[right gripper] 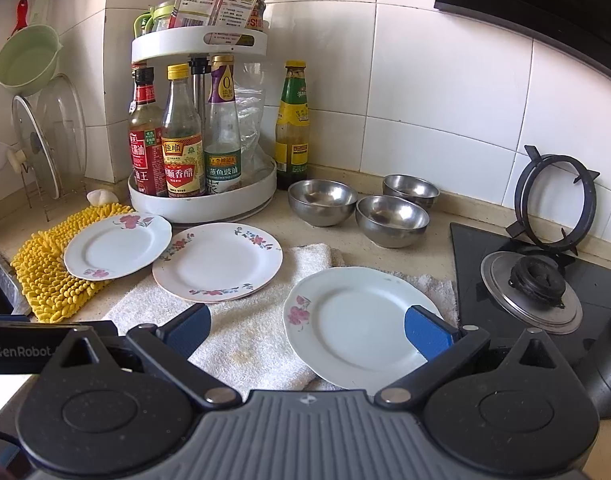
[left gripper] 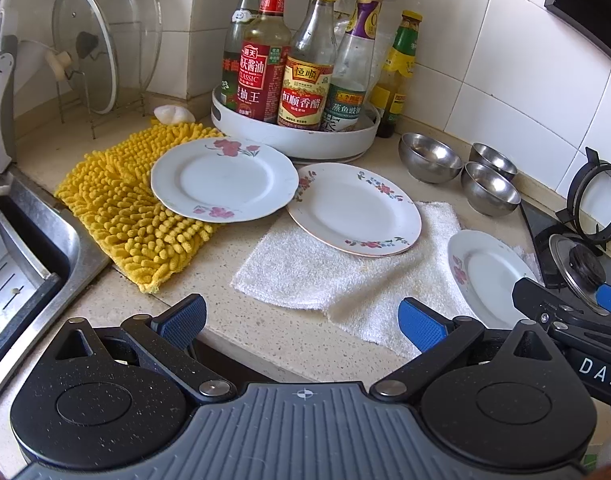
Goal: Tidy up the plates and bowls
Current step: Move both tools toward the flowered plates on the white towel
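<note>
Three floral white plates lie on the counter. The left plate (left gripper: 224,179) (right gripper: 118,245) rests partly on a yellow mop cloth (left gripper: 125,204). The middle plate (left gripper: 353,209) (right gripper: 217,261) and the right plate (left gripper: 487,276) (right gripper: 357,324) lie on a white towel (left gripper: 305,276) (right gripper: 245,340). Three steel bowls (left gripper: 430,157) (right gripper: 322,201) stand upright behind them near the wall. My left gripper (left gripper: 301,320) is open and empty over the counter's front edge. My right gripper (right gripper: 305,330) is open and empty, just above the near rim of the right plate.
A white turntable rack (left gripper: 297,140) (right gripper: 203,204) holds sauce bottles at the back. A sink (left gripper: 21,264) is at the left, with a lid rack (left gripper: 89,48) behind it. A gas hob (right gripper: 537,280) with a loose pan support (right gripper: 555,200) is at the right.
</note>
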{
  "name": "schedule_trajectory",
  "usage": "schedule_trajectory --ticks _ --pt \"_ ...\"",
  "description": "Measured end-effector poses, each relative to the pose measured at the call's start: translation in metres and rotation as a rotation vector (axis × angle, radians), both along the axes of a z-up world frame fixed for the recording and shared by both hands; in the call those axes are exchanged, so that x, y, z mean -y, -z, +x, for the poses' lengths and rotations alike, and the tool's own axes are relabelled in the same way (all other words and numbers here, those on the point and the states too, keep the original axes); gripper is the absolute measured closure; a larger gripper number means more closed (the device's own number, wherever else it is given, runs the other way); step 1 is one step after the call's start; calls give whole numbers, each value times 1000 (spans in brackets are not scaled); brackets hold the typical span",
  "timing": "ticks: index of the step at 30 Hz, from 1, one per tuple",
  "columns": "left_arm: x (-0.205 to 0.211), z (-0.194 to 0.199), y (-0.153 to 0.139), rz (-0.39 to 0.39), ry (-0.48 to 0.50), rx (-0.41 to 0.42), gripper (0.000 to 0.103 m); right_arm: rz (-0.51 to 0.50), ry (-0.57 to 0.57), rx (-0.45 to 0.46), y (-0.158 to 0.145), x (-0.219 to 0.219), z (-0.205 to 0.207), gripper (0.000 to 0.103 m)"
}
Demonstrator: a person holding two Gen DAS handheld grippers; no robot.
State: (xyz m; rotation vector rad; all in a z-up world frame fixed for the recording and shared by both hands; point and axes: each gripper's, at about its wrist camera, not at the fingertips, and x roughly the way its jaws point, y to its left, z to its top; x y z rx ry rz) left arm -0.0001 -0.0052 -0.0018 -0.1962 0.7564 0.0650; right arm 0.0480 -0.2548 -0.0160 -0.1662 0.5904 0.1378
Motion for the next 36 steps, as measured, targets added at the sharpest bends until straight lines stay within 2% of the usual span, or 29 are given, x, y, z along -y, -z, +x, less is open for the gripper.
schedule_trajectory --ticks 27,36 --pt "2 -19 -1 -16 9 44 0 11 4 2 -1 -1 -19 0" --pt "-6 -22 0 -8 5 0 0 3 -1 -9 0 -6 -21 0"
